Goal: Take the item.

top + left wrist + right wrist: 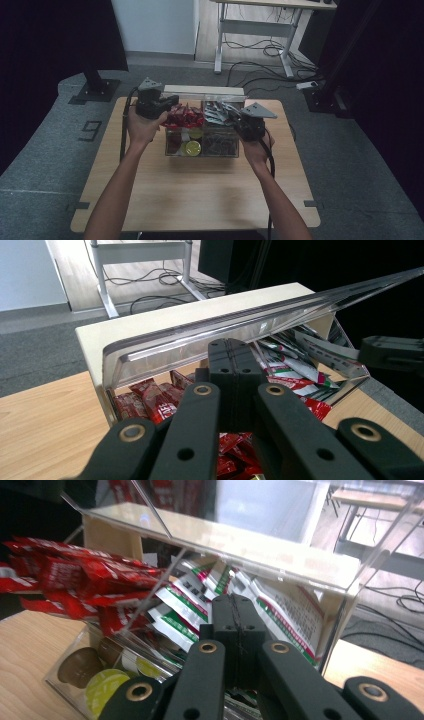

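Note:
A clear acrylic organiser box stands mid-table, its clear lid tilted up. Red sachets fill the left upper bin and white-and-green sachets the right one. Coffee capsules lie in the lower front part. My left gripper is shut at the box's back left, its tips right under the lid's edge above the red sachets. My right gripper is shut with its tips among the white-and-green sachets; a pinched sachet cannot be made out.
A pale wooden block sits right behind the box. The table has bare wood in front of and beside the box. On the floor beyond are a desk frame, loose cables and a black stand base.

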Available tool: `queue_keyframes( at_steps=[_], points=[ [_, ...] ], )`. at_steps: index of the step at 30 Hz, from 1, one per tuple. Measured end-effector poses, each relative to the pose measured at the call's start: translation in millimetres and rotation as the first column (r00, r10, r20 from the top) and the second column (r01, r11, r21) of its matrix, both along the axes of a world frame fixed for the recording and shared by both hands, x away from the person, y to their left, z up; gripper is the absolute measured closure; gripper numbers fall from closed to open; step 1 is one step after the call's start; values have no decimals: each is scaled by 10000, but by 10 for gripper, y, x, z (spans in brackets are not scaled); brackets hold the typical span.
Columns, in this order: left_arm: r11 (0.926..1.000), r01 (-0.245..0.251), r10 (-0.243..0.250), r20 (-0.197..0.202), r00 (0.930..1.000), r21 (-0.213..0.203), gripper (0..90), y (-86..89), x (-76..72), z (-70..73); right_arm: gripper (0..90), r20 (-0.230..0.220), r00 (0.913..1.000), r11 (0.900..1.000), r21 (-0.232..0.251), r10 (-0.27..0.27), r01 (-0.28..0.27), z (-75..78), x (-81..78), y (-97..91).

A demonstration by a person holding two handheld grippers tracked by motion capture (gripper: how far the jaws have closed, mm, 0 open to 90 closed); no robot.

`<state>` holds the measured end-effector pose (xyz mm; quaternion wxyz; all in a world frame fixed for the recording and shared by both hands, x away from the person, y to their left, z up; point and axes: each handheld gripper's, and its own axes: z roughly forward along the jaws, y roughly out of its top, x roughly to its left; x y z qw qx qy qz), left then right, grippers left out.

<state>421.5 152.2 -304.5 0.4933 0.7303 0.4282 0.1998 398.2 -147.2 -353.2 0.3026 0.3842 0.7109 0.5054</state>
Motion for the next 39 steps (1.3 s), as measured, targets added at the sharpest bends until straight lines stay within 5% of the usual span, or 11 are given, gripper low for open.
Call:
queue_keyframes(
  at_steps=[39],
  points=[
    [10000,-55,55,-53,10000,19,900,-8,13,-15,896,742,9965,9947,925,376,-444,361,-299,-282]
  ],
)
